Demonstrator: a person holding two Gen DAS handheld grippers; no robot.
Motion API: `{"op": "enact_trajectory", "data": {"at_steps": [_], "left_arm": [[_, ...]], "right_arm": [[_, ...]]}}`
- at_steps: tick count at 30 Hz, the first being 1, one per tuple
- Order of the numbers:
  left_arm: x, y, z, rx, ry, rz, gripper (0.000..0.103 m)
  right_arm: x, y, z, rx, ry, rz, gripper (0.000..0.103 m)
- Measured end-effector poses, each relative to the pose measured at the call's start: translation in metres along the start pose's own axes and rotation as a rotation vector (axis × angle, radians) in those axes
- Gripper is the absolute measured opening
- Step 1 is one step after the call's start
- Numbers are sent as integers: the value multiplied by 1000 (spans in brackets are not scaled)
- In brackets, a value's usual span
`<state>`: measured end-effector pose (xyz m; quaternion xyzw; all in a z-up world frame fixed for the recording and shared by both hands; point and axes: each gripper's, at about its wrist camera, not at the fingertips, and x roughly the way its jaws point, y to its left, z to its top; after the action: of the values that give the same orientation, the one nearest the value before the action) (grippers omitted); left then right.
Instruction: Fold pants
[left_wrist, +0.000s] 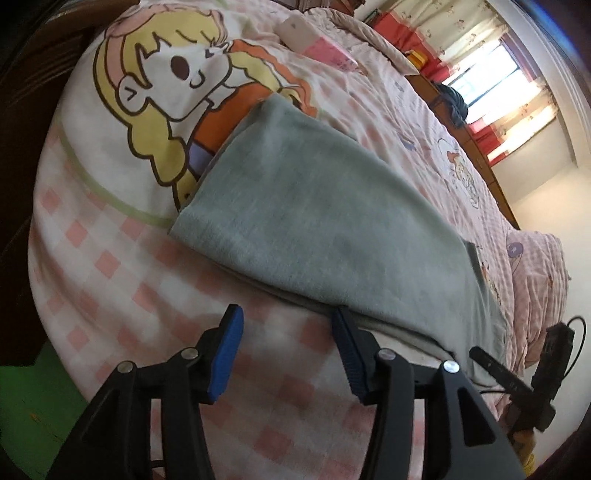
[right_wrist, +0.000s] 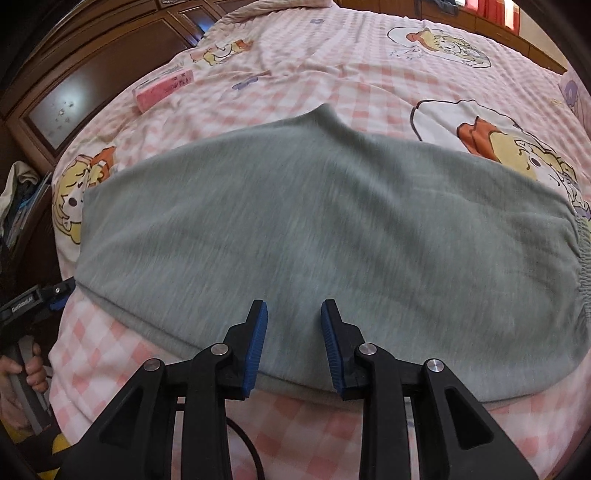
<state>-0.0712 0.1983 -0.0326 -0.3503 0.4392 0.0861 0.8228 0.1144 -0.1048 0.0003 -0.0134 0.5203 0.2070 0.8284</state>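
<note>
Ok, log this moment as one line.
task: fold pants | pants: flat on bed, folded lengthwise | left claw: open, at near edge | right claw: open over near edge | nothing gripped

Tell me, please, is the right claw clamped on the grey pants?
No, the right claw is open, its blue pads spread above the grey pants without pinching any fabric.

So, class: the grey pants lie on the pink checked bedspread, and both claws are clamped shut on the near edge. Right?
Not quite. The grey pants do lie on the pink checked bedspread, but the left claw and right claw are open, gripping nothing, as each wrist view shows.
</note>
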Motion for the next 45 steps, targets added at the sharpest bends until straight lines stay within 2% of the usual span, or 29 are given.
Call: {"op": "enact_trajectory", "data": {"at_steps": [11, 16, 18, 21, 28, 35, 38, 42, 45], "left_arm": [[3, 26, 0, -165, -22, -158, 65], [-10, 35, -5, -219, -66, -245, 79], [-11, 36, -3, -232, -81, -253, 81], [-5, 37, 3, -242, -76, -239, 81], [21, 34, 14, -276, -88, -128, 81], [29, 15, 19, -216, -99, -44, 77], [27, 11, 19, -188, -111, -26, 69], [26, 9, 21, -181, -133, -30, 51], [27, 11, 22, -186, -139, -35, 46]], "right_arm": [[1, 6, -3, -8, 6, 9, 31], [2, 5, -3, -3, 5, 8, 31], [3, 6, -3, -5, 10, 9, 31], [3, 7, -3, -10, 13, 8, 31], [3, 7, -5, -7, 19, 7, 31], [16, 3, -8, 20, 62, 7, 31], [21, 3, -9, 24, 74, 8, 35], [26, 4, -11, 26, 85, 7, 39], [31, 0, -11, 57, 94, 23, 40]]}}
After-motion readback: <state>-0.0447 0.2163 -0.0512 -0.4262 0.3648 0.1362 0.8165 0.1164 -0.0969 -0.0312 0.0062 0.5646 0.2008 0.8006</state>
